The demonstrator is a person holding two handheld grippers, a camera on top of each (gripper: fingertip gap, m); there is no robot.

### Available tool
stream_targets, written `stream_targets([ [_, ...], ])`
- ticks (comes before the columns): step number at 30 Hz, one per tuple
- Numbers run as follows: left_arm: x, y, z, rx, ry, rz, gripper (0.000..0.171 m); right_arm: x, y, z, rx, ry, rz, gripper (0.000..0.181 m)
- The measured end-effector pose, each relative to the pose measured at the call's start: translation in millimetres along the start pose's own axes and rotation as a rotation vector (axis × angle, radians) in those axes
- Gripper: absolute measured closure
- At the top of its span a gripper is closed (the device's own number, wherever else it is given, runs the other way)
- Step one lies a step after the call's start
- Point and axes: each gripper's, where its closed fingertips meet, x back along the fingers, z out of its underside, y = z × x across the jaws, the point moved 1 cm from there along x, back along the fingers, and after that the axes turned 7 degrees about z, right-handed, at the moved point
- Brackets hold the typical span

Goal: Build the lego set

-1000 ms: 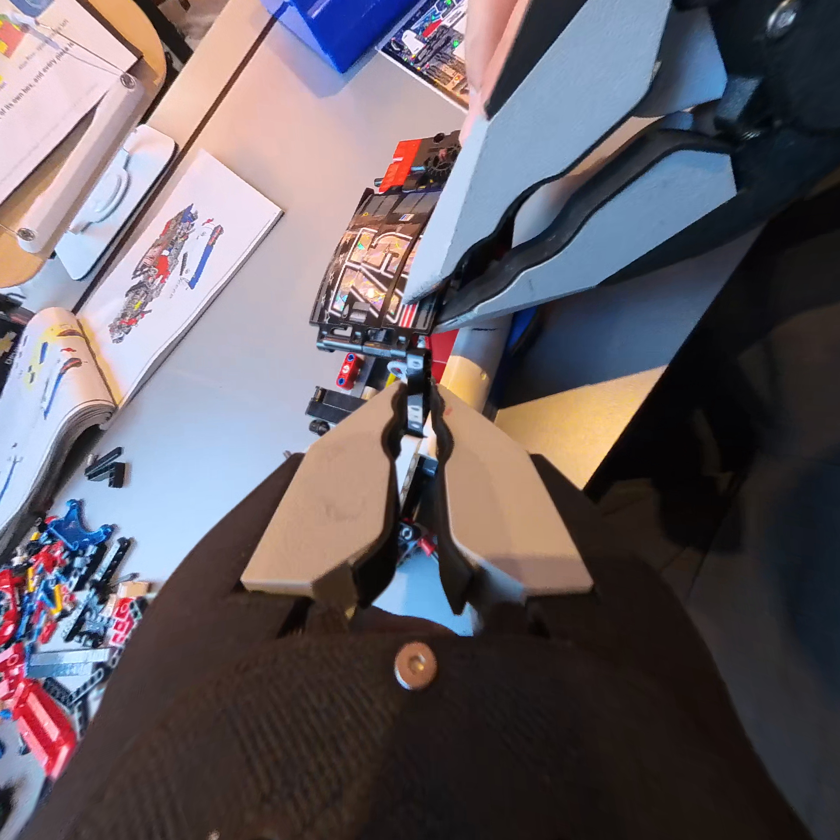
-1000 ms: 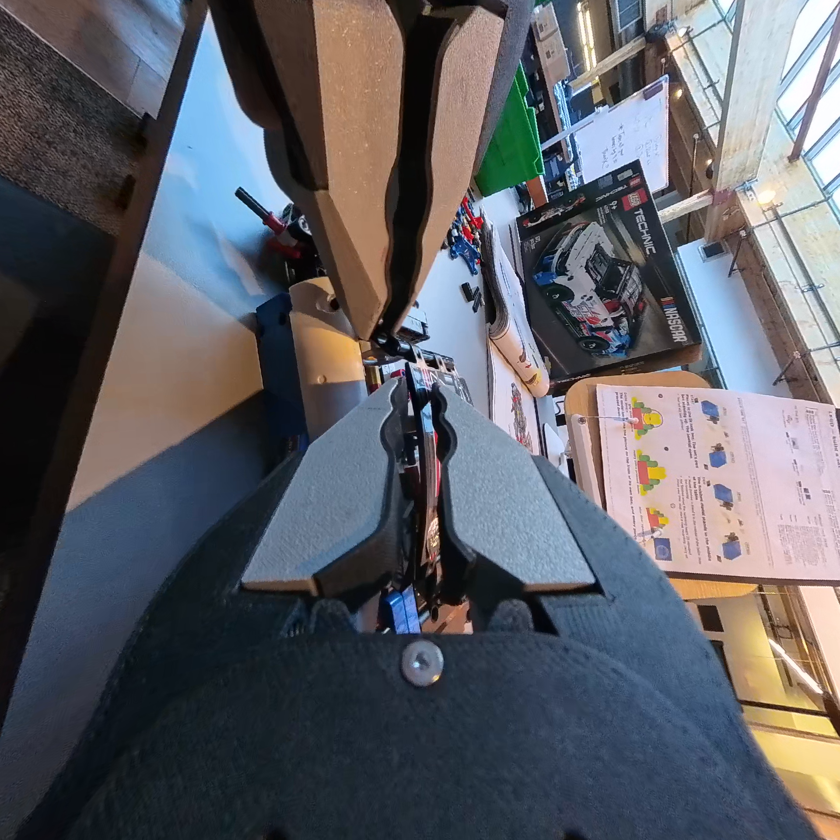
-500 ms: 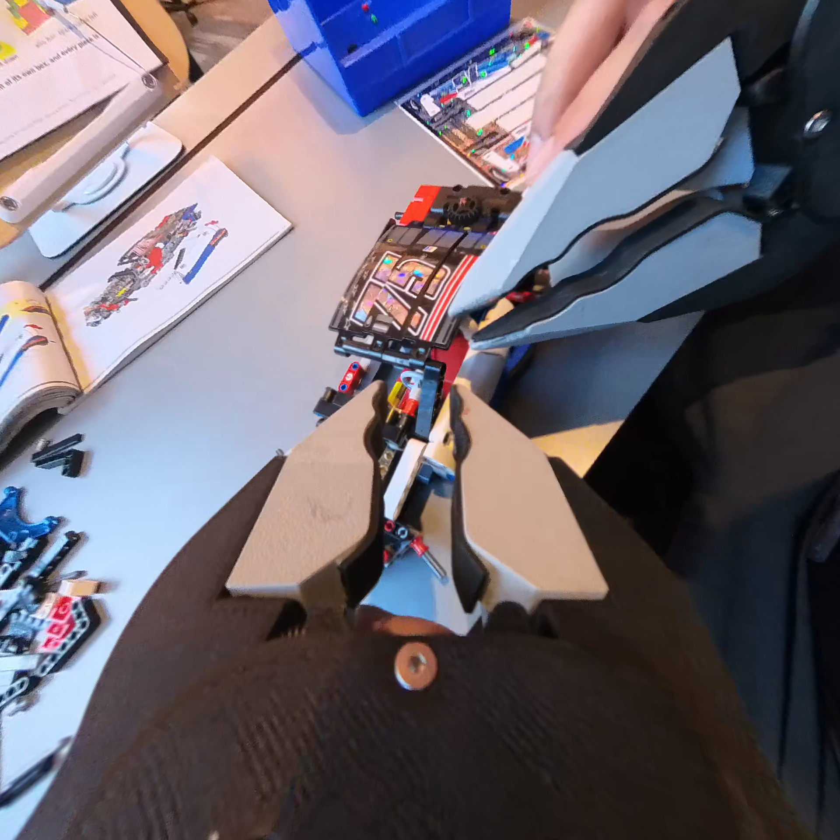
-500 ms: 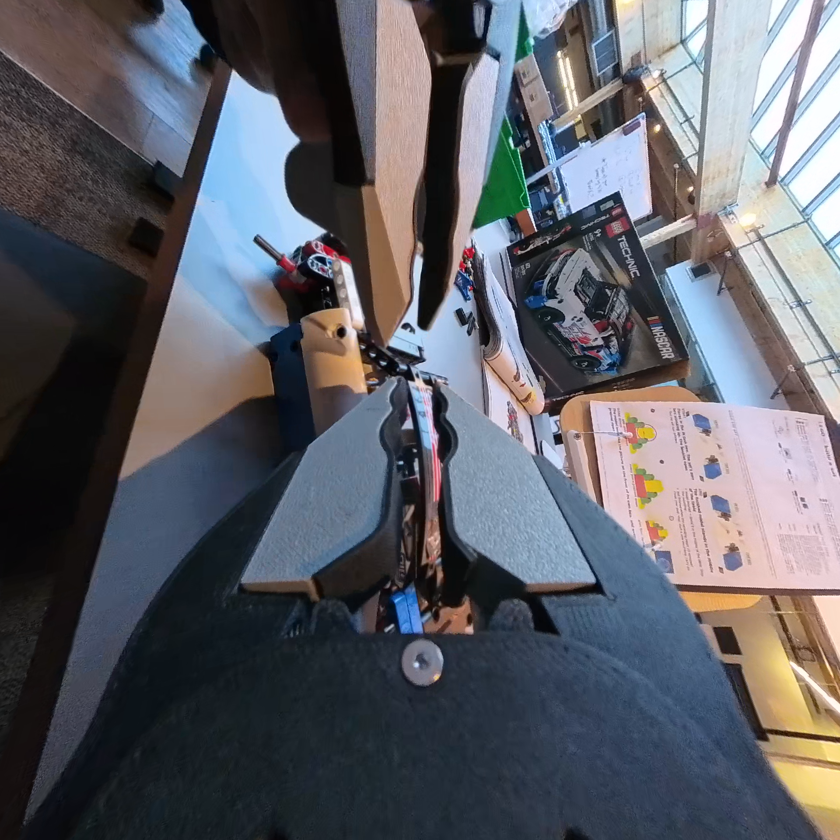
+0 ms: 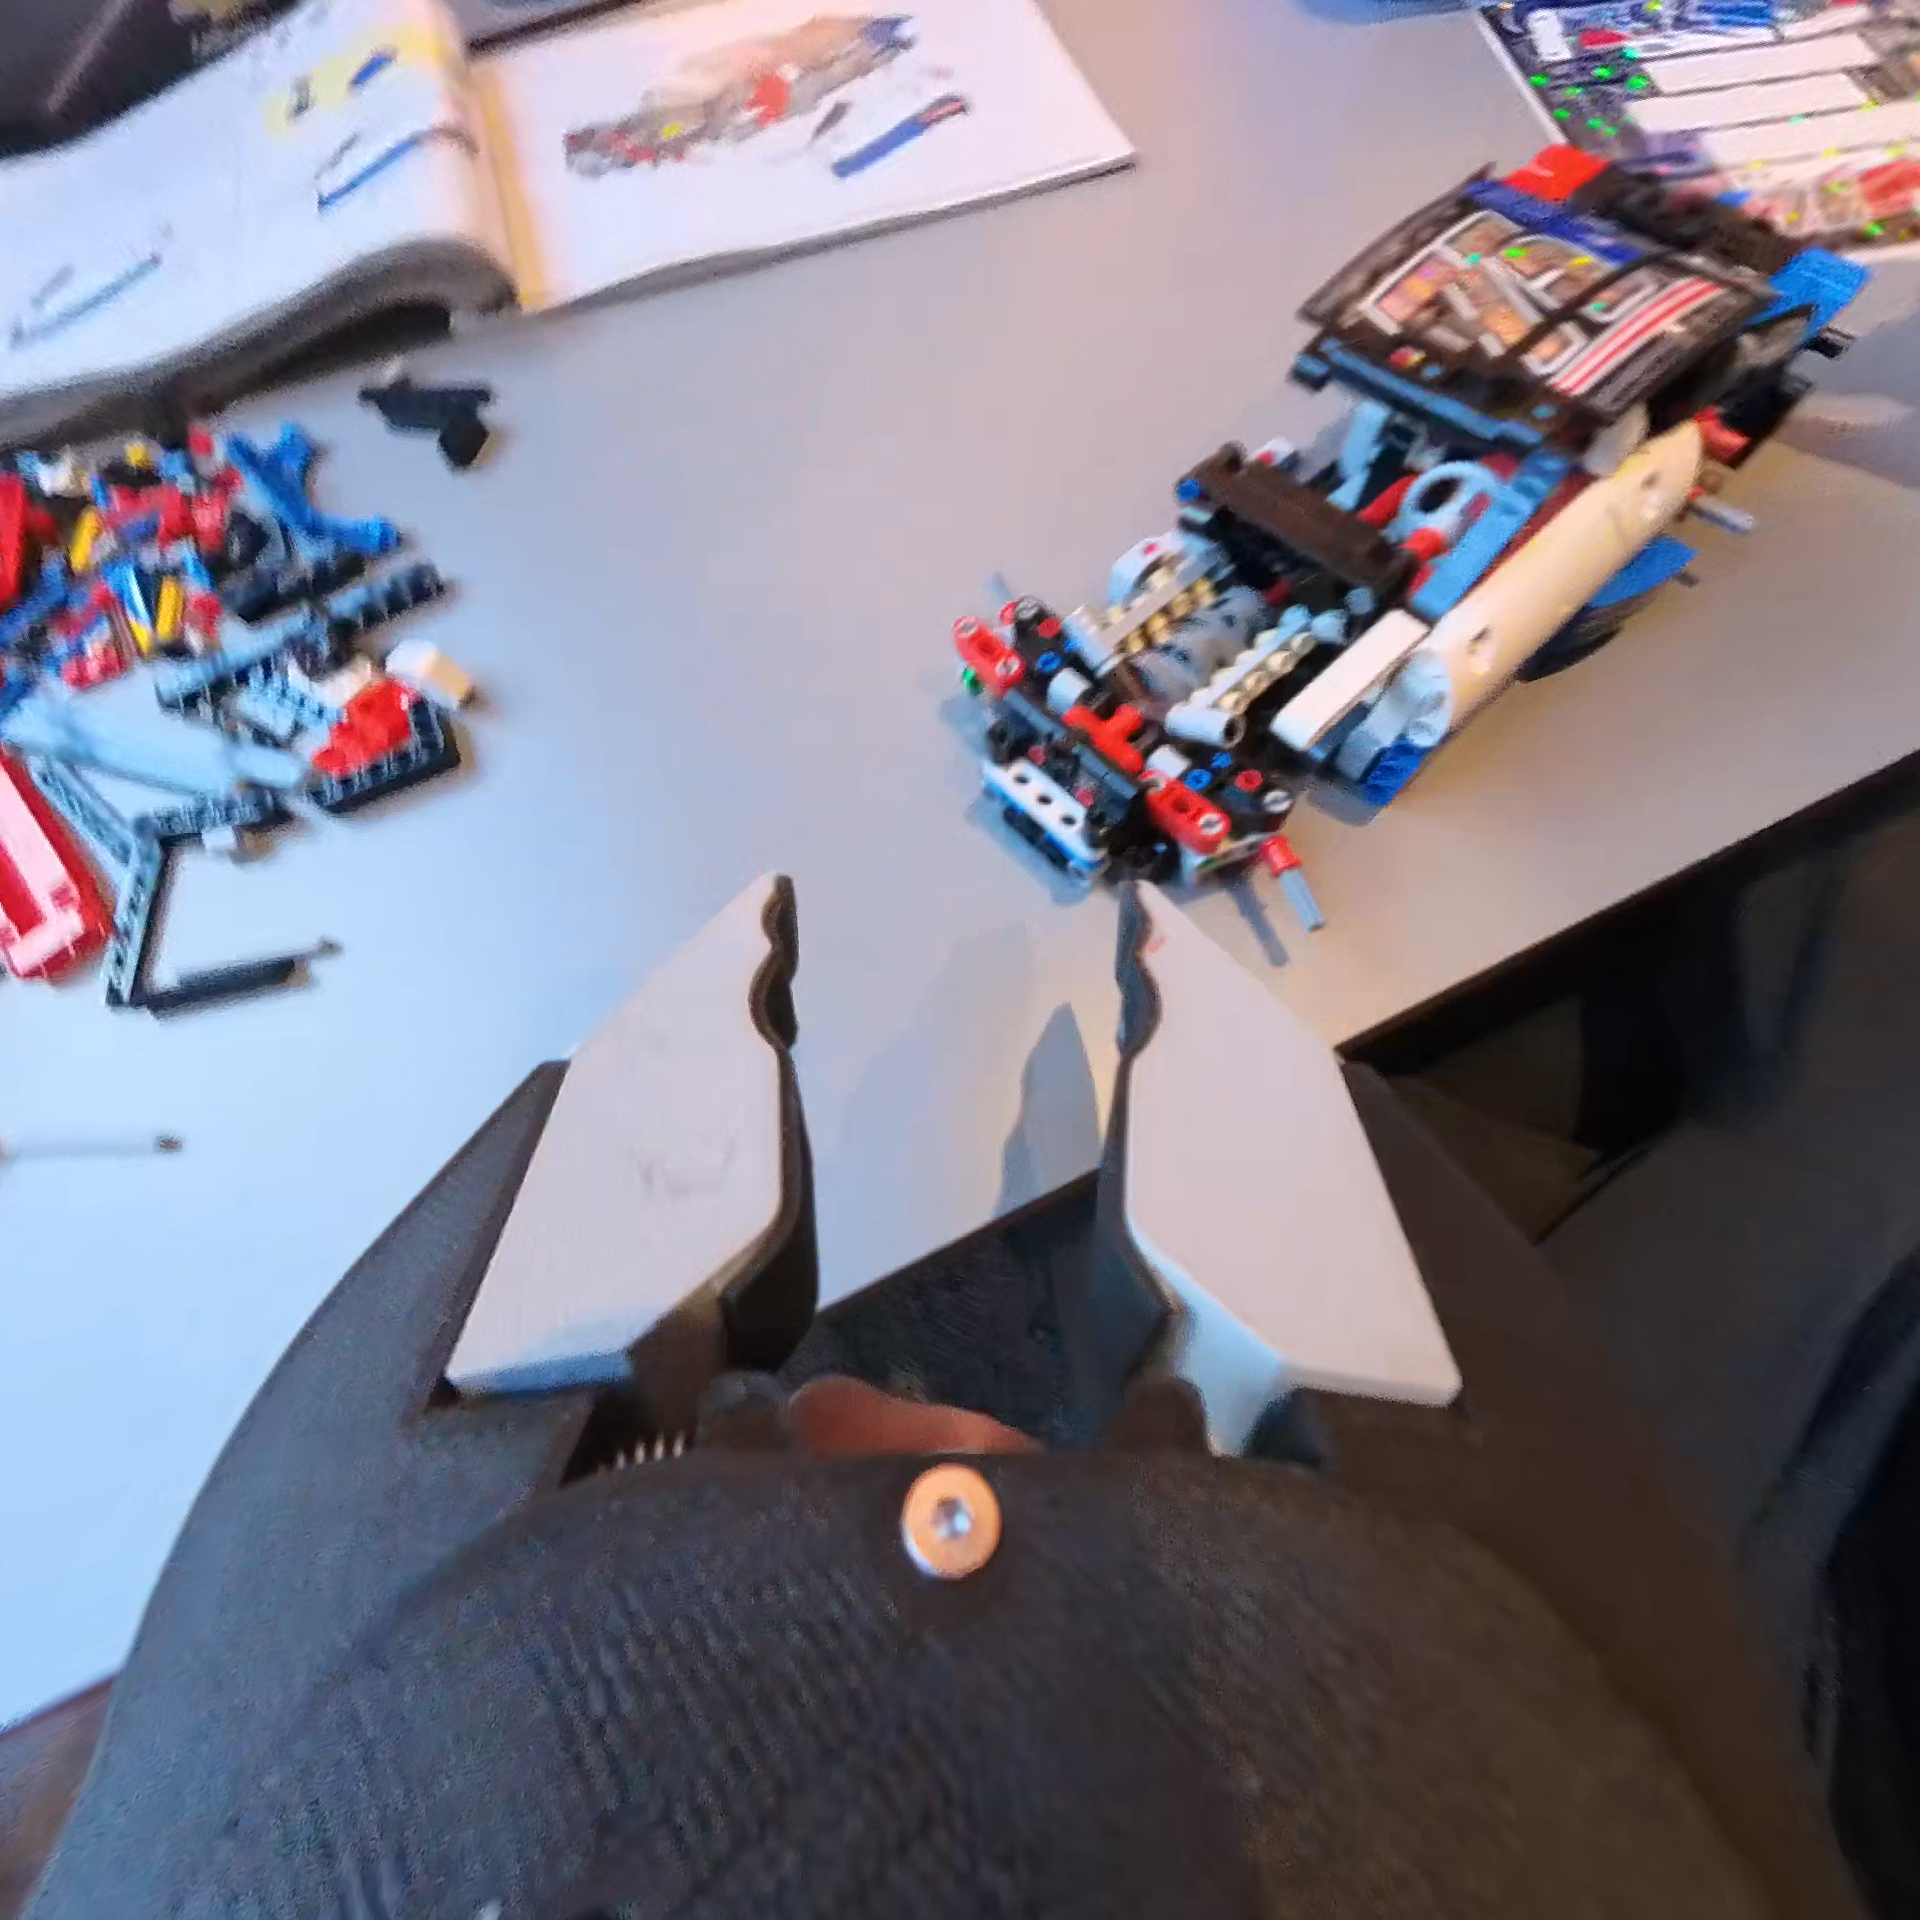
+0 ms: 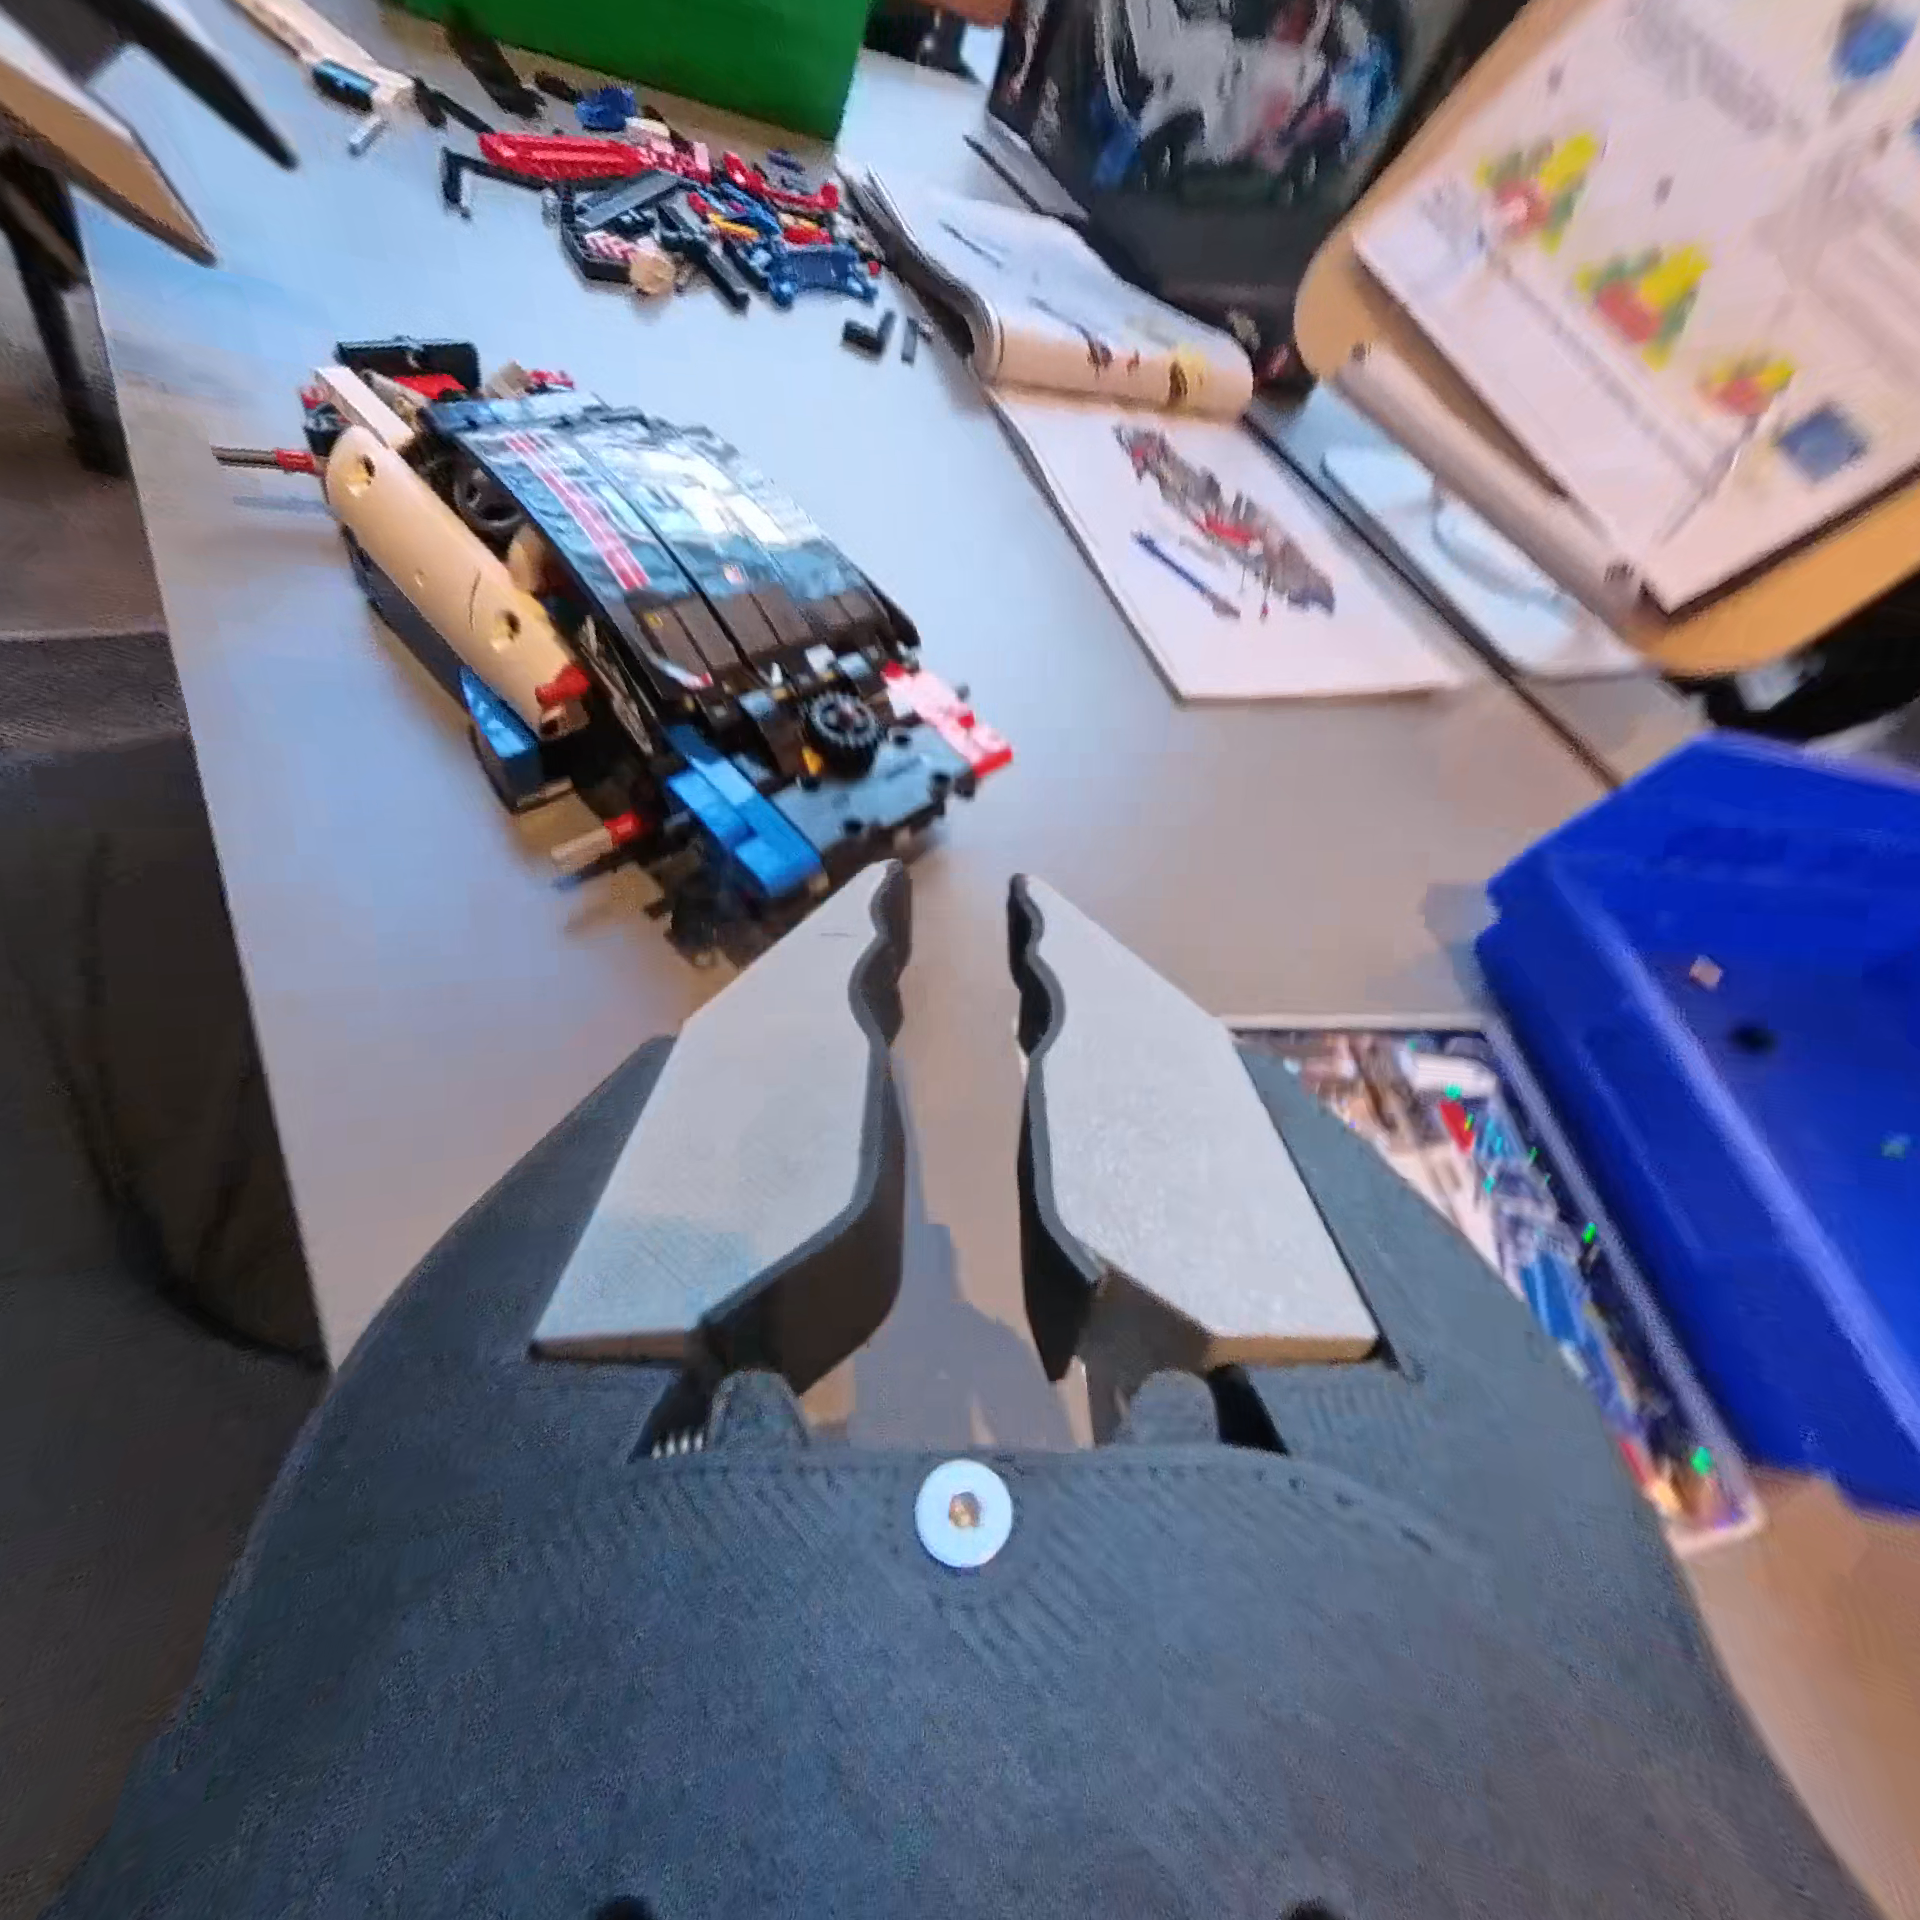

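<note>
Here, a half-built lego car [image 5: 1423, 582] sits on the grey table [image 5: 727, 468], near its front edge, free of both tools. In the left wrist view its long axis runs diagonally, the bare-mechanism end w/ red and grey pins pointing near-left, the striped black roof panel at the far-right end. In the right wrist view the same car [image 6: 644, 623] lies far-left to near-right, its blue rear w/ a black gear toward the camera.

The left gripper [image 5: 956, 914] hangs just short of the car's exposed end, fingers wide apart, nothing between them. The right gripper [image 6: 956, 904] hovers just beside the blue tail, fingers parted by a narrower gap, also empty.

Loose parts [image 5: 177, 644], red, blue, black, lie well to the left. An open instruction booklet [image 5: 582, 145] lies far-left. On the right, a blue bin [image 6: 1714, 1091] stands over a printed sheet [image 6: 1475, 1143]. The set's box [image 6: 1195, 104] stands at the far side by a green bin [image 6: 675, 52], and a board w/ a printed page [image 6: 1621, 270] leans far-right. Writing on box, booklet and page is too blurred to make out.
</note>
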Motion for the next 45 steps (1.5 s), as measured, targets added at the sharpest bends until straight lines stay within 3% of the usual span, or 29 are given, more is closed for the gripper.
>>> stream_targets([
  [3, 3.4, 8.0, 7.1, 0.129, -0.034, 0.007, 0.106, 17.8, -4.2, 14.9, -0.148, 0.038, -0.084, 0.168],
  [6, 8.8, 22.6, -1.5, 0.185, -0.124, -0.039, 0.106, 29.5, -4.4, 21.7, -0.288, 0.033, -0.156, 0.151],
  [8, 5.4, 34.2, 3.5, 0.216, -0.109, -0.082, 0.106, 30.7, -8.9, 28.2, -0.346, 0.042, -0.155, 0.14],
  [16, -21.7, 39.7, 33.1, 0.237, -0.028, -0.109, 0.106, 20.1, -17.4, 59.0, -0.252, 0.078, -0.067, 0.136],
  [23, -26.9, 40.7, 23.4, 0.142, -0.117, -0.145, 0.113, 17.7, -11.5, 59.9, -0.319, 0.093, -0.193, 0.138],
  [28, -28.4, 45.0, 20.0, 0.169, -0.097, -0.14, 0.113, 21.8, -21.2, 54.7, -0.45, 0.038, -0.247, 0.14],
  [32, -27.1, 43.6, -18.2, 0.174, -0.125, -0.076, 0.103, 30.1, -30.3, 46.0, -0.545, -0.056, -0.298, 0.142],
  [36, -42.9, 24.0, -62.9, 0.055, -0.08, 0.006, 0.089, 37.1, -36.3, 36.9, -0.52, -0.15, -0.278, 0.144],
  [41, -80.6, 8.9, -107.4, -0.108, -0.022, 0.044, 0.089, 34.0, -28.1, 38.2, -0.433, -0.119, -0.255, 0.143],
  [45, -122.0, 19.2, -128.9, -0.096, 0.118, 0.061, 0.086, 32.4, -23.3, 39.2, -0.391, -0.102, -0.251, 0.143],
])
